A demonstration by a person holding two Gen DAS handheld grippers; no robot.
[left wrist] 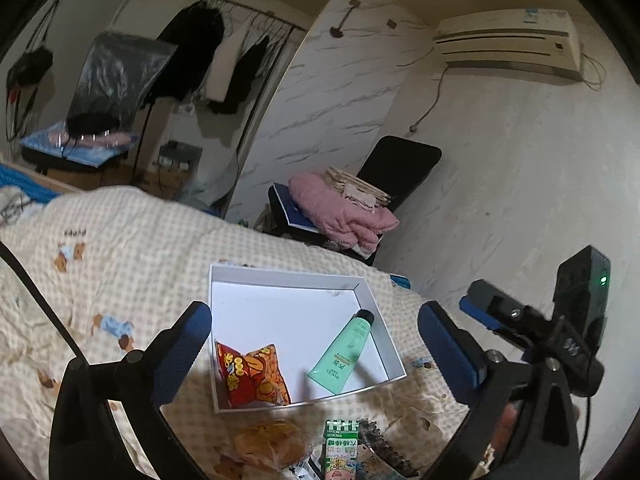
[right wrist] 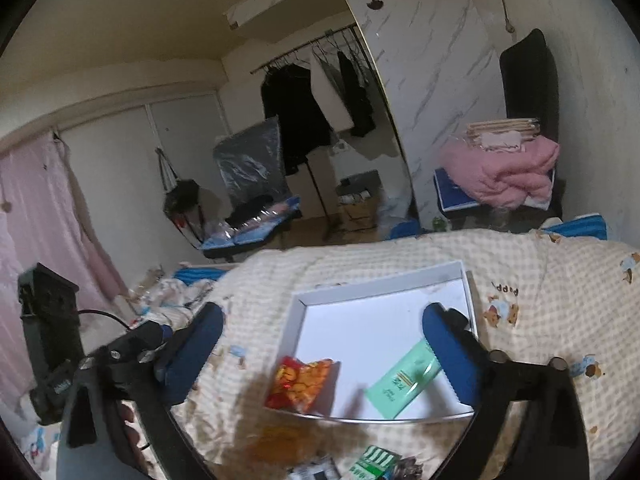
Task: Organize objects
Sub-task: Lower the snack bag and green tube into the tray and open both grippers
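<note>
I'm looking over a bed [left wrist: 120,248] covered in a checked quilt with little bear prints, and beyond it, at about one o'clock in the left view, a black chair [left wrist: 400,168] is standing against the wall with a pink blanket [left wrist: 344,212] heaped on its seat. A clothes rail [left wrist: 240,12] with dark garments is hanging at eleven o'clock, and an air conditioner [left wrist: 508,40] is sitting high at two. The white box [left wrist: 288,280] is lying open on the quilt just ahead of both tools, its floor mostly bare. Inside it a red-and-orange snack bag [left wrist: 252,376] is resting in the corner at seven o'clock, crumpled, and a mint-green tube [left wrist: 344,352] with a black cap is lying slantwise at four o'clock, cap pointing toward the far wall of the box. Outside the box, at six o'clock, an orange-wrapped bun [left wrist: 268,440], a green drink carton [left wrist: 340,448] and a cartoon-printed pack [left wrist: 380,452] are waiting on the quilt, close together. I'm holding the left gripper [left wrist: 314,344] with its blue fingers spread wide and nothing between them; the right gripper [right wrist: 324,344] is likewise gaping wide and carrying nothing. Both are hanging above the box, and nothing is blocking the way down to the loose items.
</note>
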